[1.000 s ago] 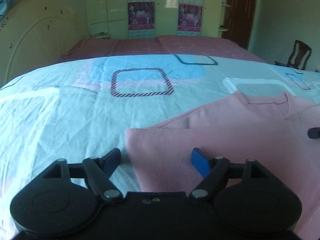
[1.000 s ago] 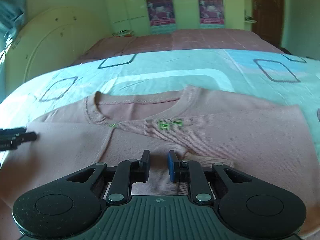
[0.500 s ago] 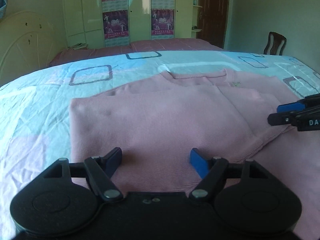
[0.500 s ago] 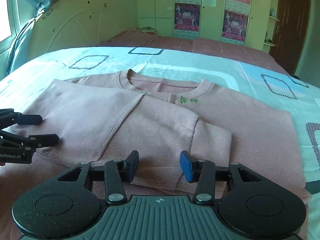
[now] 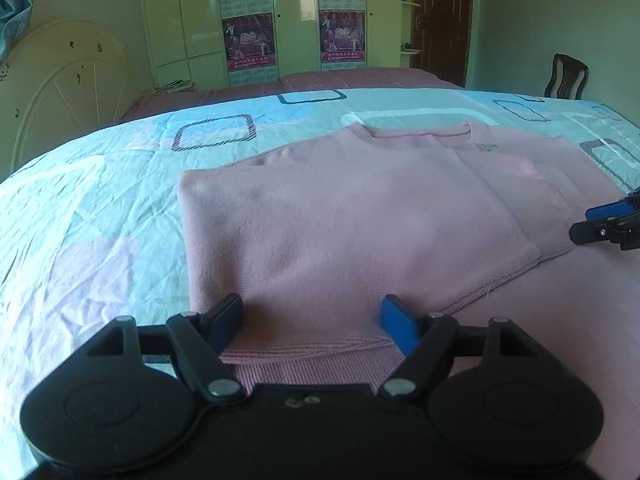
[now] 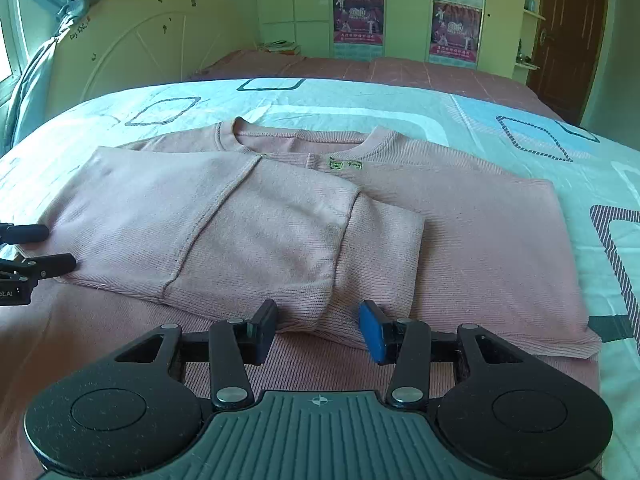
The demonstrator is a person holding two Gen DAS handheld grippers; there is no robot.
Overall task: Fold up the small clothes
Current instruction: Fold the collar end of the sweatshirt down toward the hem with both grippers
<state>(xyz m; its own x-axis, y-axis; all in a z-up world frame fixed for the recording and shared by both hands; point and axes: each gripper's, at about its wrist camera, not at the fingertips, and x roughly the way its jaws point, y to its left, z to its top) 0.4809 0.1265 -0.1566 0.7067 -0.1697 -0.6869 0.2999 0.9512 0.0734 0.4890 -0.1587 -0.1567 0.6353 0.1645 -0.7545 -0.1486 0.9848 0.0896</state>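
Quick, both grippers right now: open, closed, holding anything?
Left gripper: open, holding nothing, over the pink sweater.
Right gripper: open, holding nothing, at the folded sleeve.

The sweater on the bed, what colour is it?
Pink; the sweater shows best in the right wrist view.

In the left wrist view, bare bedsheet (image 5: 92, 216) fills the left half of the frame, giving an unobstructed approach to the pink sweater (image 5: 340, 216) from that side. The right gripper (image 5: 596, 222) pokes in at the right edge, blocking that flank. In the right wrist view, sheet lies bare along the right side and across the upper middle beyond the collar; the left gripper (image 6: 44, 248) occupies the left edge. A headboard (image 6: 132, 44) stands far back, upper left.
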